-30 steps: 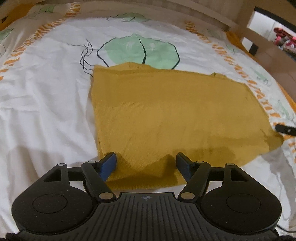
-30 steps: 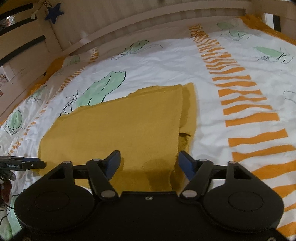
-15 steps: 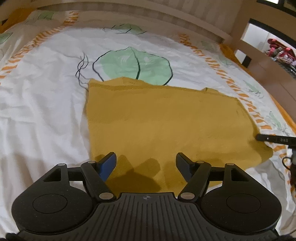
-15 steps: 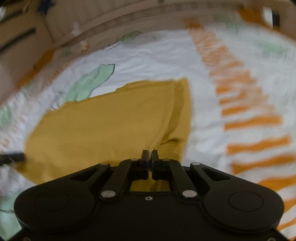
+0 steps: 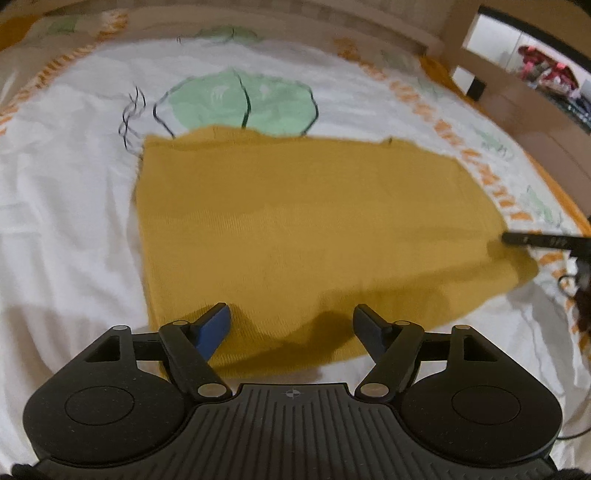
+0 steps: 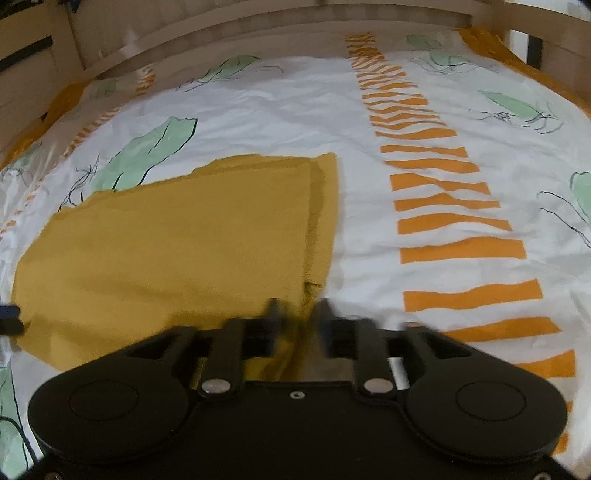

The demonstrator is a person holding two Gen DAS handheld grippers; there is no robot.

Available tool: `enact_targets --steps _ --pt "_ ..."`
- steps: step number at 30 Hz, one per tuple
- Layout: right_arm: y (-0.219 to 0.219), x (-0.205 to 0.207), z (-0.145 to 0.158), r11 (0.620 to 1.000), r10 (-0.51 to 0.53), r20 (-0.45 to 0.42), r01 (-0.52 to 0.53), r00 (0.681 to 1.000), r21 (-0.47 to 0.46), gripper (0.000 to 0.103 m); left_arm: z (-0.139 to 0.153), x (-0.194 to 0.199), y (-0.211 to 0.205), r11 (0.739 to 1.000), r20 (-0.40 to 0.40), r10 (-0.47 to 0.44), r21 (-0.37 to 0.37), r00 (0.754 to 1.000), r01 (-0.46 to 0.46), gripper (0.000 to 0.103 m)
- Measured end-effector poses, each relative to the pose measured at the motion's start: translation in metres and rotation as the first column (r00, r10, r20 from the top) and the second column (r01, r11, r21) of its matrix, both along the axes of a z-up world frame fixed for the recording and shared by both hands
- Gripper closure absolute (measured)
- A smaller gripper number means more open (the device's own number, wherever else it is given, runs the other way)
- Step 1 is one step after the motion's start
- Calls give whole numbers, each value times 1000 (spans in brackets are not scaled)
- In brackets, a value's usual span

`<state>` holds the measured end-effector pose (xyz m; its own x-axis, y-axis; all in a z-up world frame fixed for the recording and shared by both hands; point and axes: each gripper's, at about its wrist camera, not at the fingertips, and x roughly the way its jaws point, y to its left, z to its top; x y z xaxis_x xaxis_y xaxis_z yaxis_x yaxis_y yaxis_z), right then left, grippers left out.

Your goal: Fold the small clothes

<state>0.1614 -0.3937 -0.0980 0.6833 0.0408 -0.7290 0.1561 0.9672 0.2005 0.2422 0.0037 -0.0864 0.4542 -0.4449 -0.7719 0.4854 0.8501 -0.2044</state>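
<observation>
A mustard-yellow garment [image 5: 314, 221] lies flat on the bed sheet [image 5: 66, 221], with a narrow fold along its right side [image 6: 325, 221]. My left gripper [image 5: 291, 314] hovers over the garment's near left edge; its jaws are wide and still opening a little, with nothing pinched. My right gripper [image 6: 298, 310] is at the garment's near right corner. Its jaws are opening and blurred by motion. The cloth edge lies in the gap between them, and the pads do not press on it.
The white sheet [image 6: 406, 110] has green leaf prints and orange stripes. A wooden bed frame [image 6: 258, 22] runs along the far side and right [image 5: 517, 96]. The other gripper's finger shows at each view's edge [image 5: 535, 240] [image 6: 9, 317].
The right gripper went from open to shut at the garment's near right corner, and its jaws are now parting again. The left gripper stayed open over the near left edge.
</observation>
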Motion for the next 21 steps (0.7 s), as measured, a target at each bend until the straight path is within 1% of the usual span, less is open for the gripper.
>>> enact_targets --steps 1,2,5,7,8,11,14,17,20,21 --pt "0 -3 3 1000 -6 13 6 1000 -1 36 -1 -1 -1 1000 5 -3 6 1000 3 29" --pt "1 -4 5 1000 -9 23 9 1000 -2 32 -1 -2 -3 1000 10 -8 12 1000 8 28" --pt "8 -10 18 1000 -10 55 11 998 -13 27 -2 -3 -6 1000 12 -12 19 1000 12 26" --pt "21 -15 26 999 23 79 -20 997 -36 3 -3 -3 -7 1000 11 -10 20 1000 10 24" --pt "30 -15 29 998 52 85 -48 995 -45 0 -3 -3 -7 1000 10 -10 19 1000 10 23" --pt "60 -14 34 986 146 95 -137 985 -98 0 -3 -3 -8 1000 11 -12 20 1000 12 20" --pt "90 -7 32 962 233 80 -217 969 -167 0 -3 -4 -9 1000 13 -13 24 1000 13 20" --pt "108 2 19 939 280 33 -267 959 -215 0 -3 -5 -10 1000 11 -14 25 1000 13 18" --pt "115 4 0 918 293 -50 -296 955 -264 0 -3 -6 -11 999 6 -21 29 1000 21 13" --pt "115 1 -5 915 294 -71 -302 953 -268 0 -3 -6 -12 999 4 -24 31 1000 24 12"
